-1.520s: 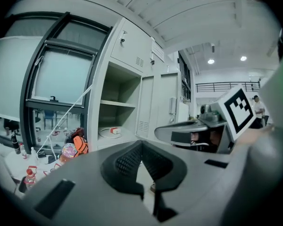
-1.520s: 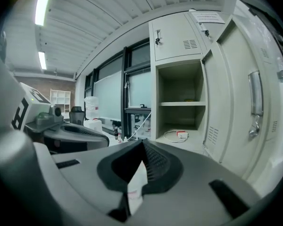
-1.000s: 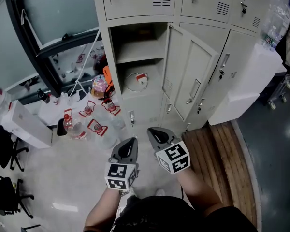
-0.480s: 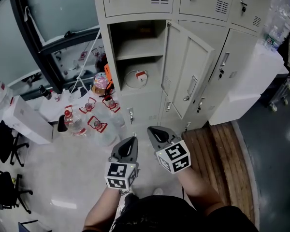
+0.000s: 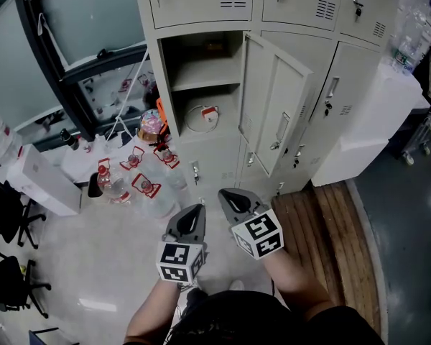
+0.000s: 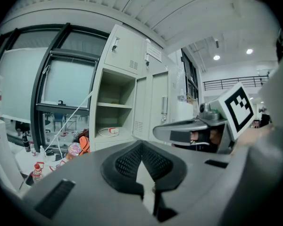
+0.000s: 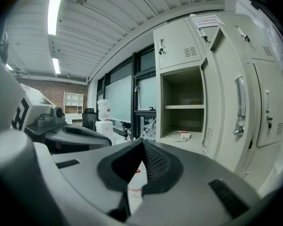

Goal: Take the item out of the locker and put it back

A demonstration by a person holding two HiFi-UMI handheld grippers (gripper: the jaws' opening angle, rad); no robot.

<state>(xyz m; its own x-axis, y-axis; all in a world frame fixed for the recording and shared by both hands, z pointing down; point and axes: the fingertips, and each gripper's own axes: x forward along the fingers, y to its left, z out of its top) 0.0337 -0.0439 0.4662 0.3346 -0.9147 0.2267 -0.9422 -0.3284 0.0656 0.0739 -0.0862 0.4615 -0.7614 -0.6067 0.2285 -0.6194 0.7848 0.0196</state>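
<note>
Currently we are looking at what seems to be a coiled white cable with a small red-and-white block on it, though at this range it is too small for us to be sure. It is lying on the floor of the open locker, under the single shelf. We are judging it light and limp. The loose loops are likely to sag or slip on the painted metal, so we are favouring a pinch on the block, its one stiff part, or across several strands at once.

Going left to right, water bottles with red handles are standing on the floor beside the locker, clear of our path. The left gripper is pointing toward the compartment with its jaws pressed together on nothing. In the left gripper view the cable is sitting up and to the left of the tips, well apart from them. The right gripper, just beside the left, is likewise closed and empty, and in the right gripper view the cable is lying to the right of its tips. The door is standing open at the right.
</note>
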